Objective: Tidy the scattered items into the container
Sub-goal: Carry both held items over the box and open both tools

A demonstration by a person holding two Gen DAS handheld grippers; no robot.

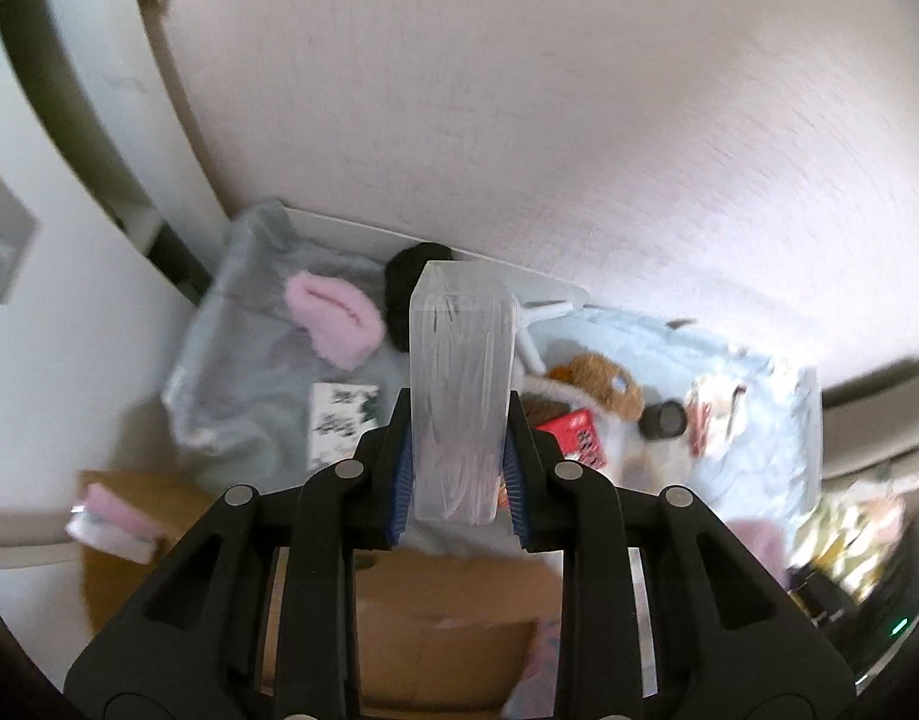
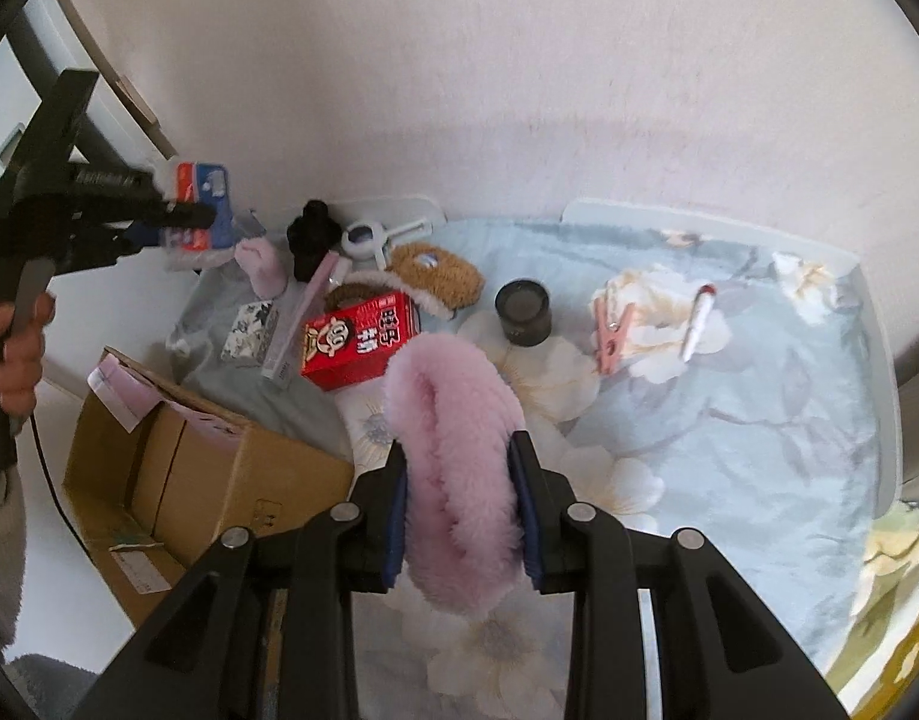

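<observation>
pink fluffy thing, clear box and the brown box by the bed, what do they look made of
Pink fluffy item, between the right gripper's fingers: soft plush or faux fur, judging by its long matte pile.
Clear box, between the left gripper's fingers: probably hard transparent plastic, glossy, thin white sticks visible through it.
Brown box: cardboard, matte, with folded flaps and stuck-on labels.
</observation>
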